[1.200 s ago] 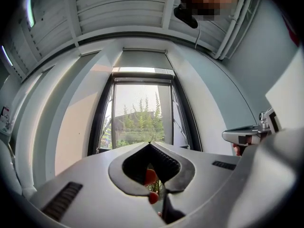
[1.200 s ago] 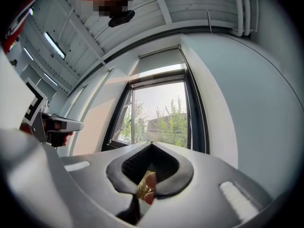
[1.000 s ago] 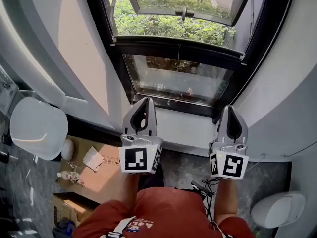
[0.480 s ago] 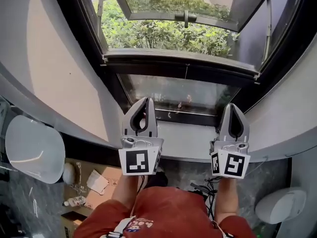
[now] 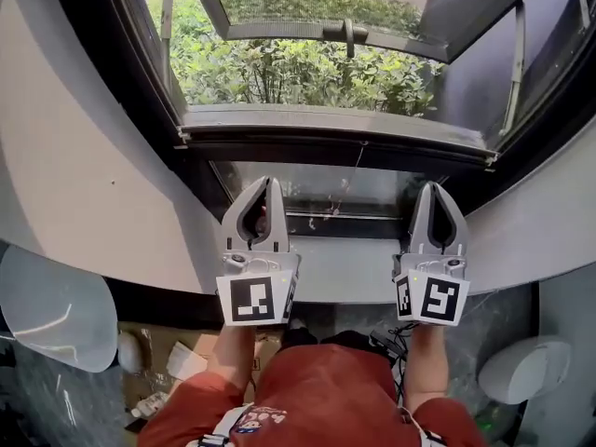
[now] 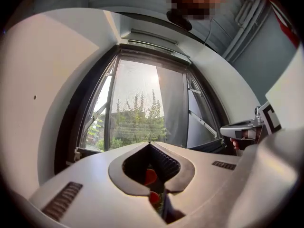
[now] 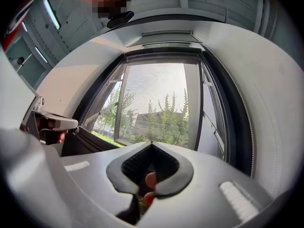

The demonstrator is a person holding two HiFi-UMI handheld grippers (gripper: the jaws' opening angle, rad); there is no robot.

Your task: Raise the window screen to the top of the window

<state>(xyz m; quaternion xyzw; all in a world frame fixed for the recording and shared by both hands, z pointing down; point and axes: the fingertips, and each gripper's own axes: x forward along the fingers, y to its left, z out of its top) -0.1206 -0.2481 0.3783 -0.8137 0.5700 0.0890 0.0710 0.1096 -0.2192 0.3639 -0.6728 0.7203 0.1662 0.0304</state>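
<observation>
In the head view a dark horizontal screen bar (image 5: pixel 335 140) crosses the black-framed window, and a thin cord (image 5: pixel 358 154) hangs from its middle. Green bushes show above the bar and a fixed glass pane (image 5: pixel 317 189) lies below it. My left gripper (image 5: pixel 264 183) and right gripper (image 5: pixel 435 187) are side by side over the white sill (image 5: pixel 349 266). Both point at the lower pane, a little short of the bar. Both are shut and hold nothing. In the left gripper view the closed tips (image 6: pixel 150 144) face the window (image 6: pixel 137 113). The right gripper view's tips (image 7: pixel 152 144) do the same.
An outward-opened sash with a handle (image 5: pixel 347 33) stands beyond the bar. White curved walls flank the window recess. On the floor are a white round seat (image 5: pixel 47 310) at left, a cardboard box (image 5: pixel 182 361), cables (image 5: pixel 386 343) and a white object (image 5: pixel 526 366) at right.
Both grippers have moved forward toward the window, from above the floor to over the sill. The window now fills more of the head view. Both stay shut.
</observation>
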